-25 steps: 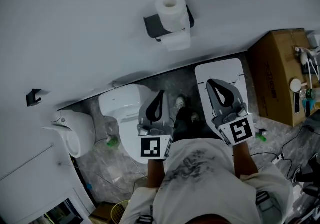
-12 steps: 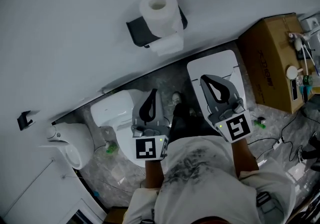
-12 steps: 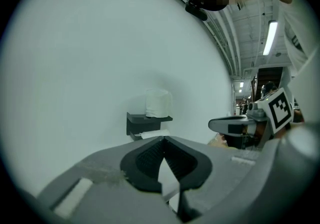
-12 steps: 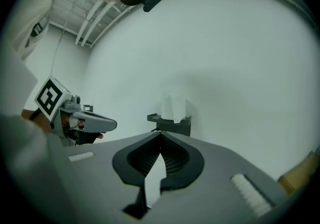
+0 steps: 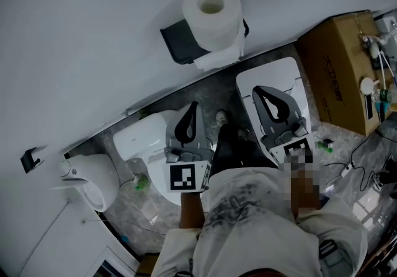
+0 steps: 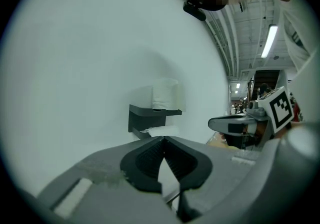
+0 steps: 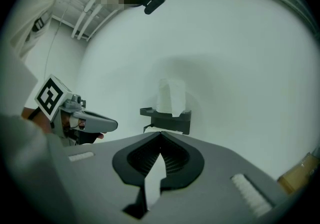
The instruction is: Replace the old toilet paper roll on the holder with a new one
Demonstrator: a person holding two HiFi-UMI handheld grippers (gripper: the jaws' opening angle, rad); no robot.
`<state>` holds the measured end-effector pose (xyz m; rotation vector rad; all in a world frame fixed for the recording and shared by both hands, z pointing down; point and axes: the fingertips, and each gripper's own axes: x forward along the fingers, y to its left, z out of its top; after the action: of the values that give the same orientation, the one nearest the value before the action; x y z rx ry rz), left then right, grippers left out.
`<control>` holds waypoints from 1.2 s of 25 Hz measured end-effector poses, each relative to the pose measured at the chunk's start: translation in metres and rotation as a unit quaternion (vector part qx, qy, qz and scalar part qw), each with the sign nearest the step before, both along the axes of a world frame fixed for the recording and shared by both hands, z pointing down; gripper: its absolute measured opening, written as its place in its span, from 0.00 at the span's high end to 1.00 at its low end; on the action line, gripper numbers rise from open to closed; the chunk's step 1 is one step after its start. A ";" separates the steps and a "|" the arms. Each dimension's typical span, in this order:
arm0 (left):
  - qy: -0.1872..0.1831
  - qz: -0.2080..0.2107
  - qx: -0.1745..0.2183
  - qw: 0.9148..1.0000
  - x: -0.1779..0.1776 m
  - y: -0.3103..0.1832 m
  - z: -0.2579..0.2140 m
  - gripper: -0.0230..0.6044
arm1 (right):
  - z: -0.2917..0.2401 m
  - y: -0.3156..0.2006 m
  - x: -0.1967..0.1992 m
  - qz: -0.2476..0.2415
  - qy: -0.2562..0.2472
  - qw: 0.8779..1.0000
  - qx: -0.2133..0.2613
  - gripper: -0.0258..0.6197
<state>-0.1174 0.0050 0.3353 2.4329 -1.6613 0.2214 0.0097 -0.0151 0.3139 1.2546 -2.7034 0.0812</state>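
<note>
Approach step. The toilet paper roll (image 5: 213, 15) stands upright on top of the holder (image 5: 181, 43). The left gripper (image 5: 193, 107) and right gripper (image 5: 259, 91), both closed and empty, are well short of the holder. Next move, as judged: advance to the holder, open the jaws, grasp the roll.

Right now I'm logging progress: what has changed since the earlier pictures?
Both the left gripper and right gripper have moved a little nearer the toilet roll on the holder. Nothing taken or let go. Jaws stay shut and empty; the roll sits untouched.
</note>
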 end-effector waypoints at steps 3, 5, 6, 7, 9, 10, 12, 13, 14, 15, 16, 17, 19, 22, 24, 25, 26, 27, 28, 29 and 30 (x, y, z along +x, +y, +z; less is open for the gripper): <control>0.003 0.001 -0.005 1.000 -0.005 -0.009 0.009 0.96 | 0.007 -0.009 -0.004 0.004 0.003 1.000 0.001 0.96; 0.004 0.003 -0.006 1.000 -0.008 -0.015 0.014 0.96 | 0.013 -0.014 -0.006 0.007 0.008 1.000 -0.001 0.96; 0.004 0.005 -0.006 1.000 -0.008 -0.018 0.015 0.96 | 0.015 -0.017 -0.005 0.009 0.009 1.000 -0.002 0.96; 0.005 0.008 -0.008 1.000 -0.006 -0.021 0.017 0.96 | 0.017 -0.020 -0.004 0.012 0.010 1.000 -0.003 0.96; 0.010 0.012 -0.016 1.000 -0.002 -0.026 0.022 0.94 | 0.022 -0.026 -0.001 0.017 0.010 1.000 -0.006 0.96; 0.012 0.013 -0.020 1.000 -0.001 -0.029 0.024 0.94 | 0.024 -0.030 0.000 0.019 0.011 1.000 -0.006 0.96; 0.012 0.016 -0.019 1.000 0.001 -0.036 0.027 0.93 | 0.028 -0.036 0.000 0.022 0.011 1.000 -0.006 0.96; 0.011 0.017 -0.020 1.000 0.001 -0.038 0.029 0.93 | 0.030 -0.038 0.000 0.023 0.011 1.000 -0.006 0.96; 0.009 0.018 -0.021 1.000 0.001 -0.041 0.030 0.93 | 0.031 -0.040 0.000 0.023 0.012 1.000 -0.007 0.96; 0.007 0.019 -0.021 1.000 0.002 -0.043 0.031 0.92 | 0.032 -0.043 0.001 0.024 0.012 1.000 -0.007 0.96; 0.004 0.021 -0.019 1.000 0.003 -0.046 0.031 0.92 | 0.034 -0.045 0.001 0.025 0.013 1.000 -0.007 0.96; 0.001 0.023 -0.015 1.000 0.003 -0.049 0.031 0.91 | 0.035 -0.048 0.001 0.025 0.013 1.000 -0.008 0.96; -0.002 0.026 -0.012 1.000 0.004 -0.053 0.032 0.91 | 0.038 -0.052 0.001 0.025 0.013 1.000 -0.009 0.96; -0.002 0.025 -0.017 1.000 0.004 -0.058 0.036 0.91 | 0.042 -0.058 -0.001 0.025 0.015 1.000 -0.012 0.96; -0.002 0.026 -0.021 0.999 0.004 -0.060 0.039 0.90 | 0.045 -0.062 -0.002 0.025 0.016 0.999 -0.013 0.96; -0.004 0.027 -0.023 0.999 0.004 -0.061 0.040 0.89 | 0.046 -0.064 -0.003 0.025 0.016 0.999 -0.013 0.96; -0.006 0.028 -0.024 0.999 0.005 -0.062 0.040 0.88 | 0.047 -0.066 -0.004 0.024 0.016 0.999 -0.012 0.96; -0.008 0.030 -0.024 0.999 0.005 -0.063 0.041 0.88 | 0.047 -0.068 -0.005 0.024 0.016 1.000 -0.012 0.96; -0.010 0.032 -0.023 0.999 0.005 -0.064 0.041 0.87 | 0.048 -0.071 -0.007 0.024 0.016 1.000 -0.012 0.96; -0.014 0.035 -0.021 0.999 0.005 -0.066 0.041 0.86 | 0.049 -0.073 -0.008 0.023 0.016 1.000 -0.013 0.96; -0.017 0.037 -0.020 0.999 0.005 -0.068 0.042 0.85 | 0.050 -0.075 -0.009 0.023 0.016 1.000 -0.014 0.96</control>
<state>-0.1122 -0.0625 0.3769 2.4762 -1.5658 0.3066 0.0003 -0.0900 0.3643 1.2986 -2.6372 0.1016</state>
